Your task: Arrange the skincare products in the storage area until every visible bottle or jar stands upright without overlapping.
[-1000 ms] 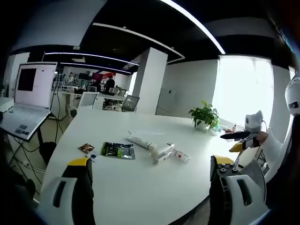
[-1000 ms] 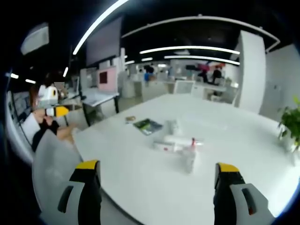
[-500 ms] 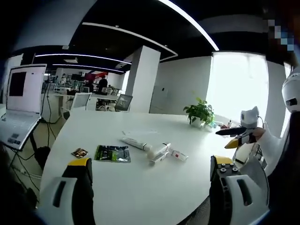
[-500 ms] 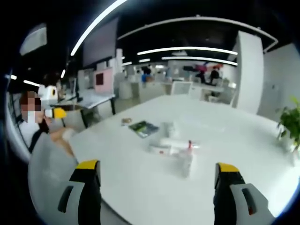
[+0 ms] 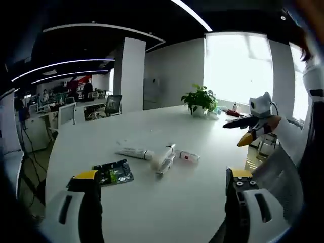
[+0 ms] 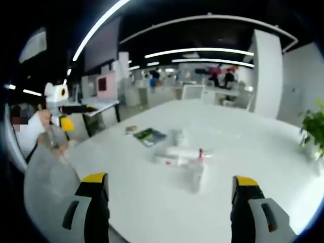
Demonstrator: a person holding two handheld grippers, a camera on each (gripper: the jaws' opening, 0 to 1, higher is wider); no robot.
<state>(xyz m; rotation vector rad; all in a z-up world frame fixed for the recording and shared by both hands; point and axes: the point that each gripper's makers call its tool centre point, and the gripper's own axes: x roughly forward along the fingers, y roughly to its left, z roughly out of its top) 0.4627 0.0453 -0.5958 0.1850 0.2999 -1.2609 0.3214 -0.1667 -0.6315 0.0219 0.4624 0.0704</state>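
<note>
Several skincare items lie flat in a loose cluster on the white table (image 5: 167,202). In the left gripper view these are a white tube (image 5: 134,152), a pale bottle (image 5: 164,158) and a small white tube with a red mark (image 5: 188,156). My left gripper (image 5: 162,174) hovers open short of them, holding nothing. In the right gripper view the bottle (image 6: 197,171) lies nearest, with a white tube (image 6: 174,160) beside it and a pale container (image 6: 176,136) behind. My right gripper (image 6: 169,179) is open and empty, held back from the cluster.
A green packet (image 5: 112,173) lies left of the cluster, also seen as the green packet (image 6: 149,135) near a small brown sachet (image 6: 130,129). A potted plant (image 5: 201,99) stands at the far edge. The right gripper (image 5: 253,124) enters from the right; the left gripper (image 6: 71,109) enters from the left.
The left gripper's camera has swung, bringing the window and plant toward centre and the items closer. In the right gripper view the left gripper has risen and come nearer.
</note>
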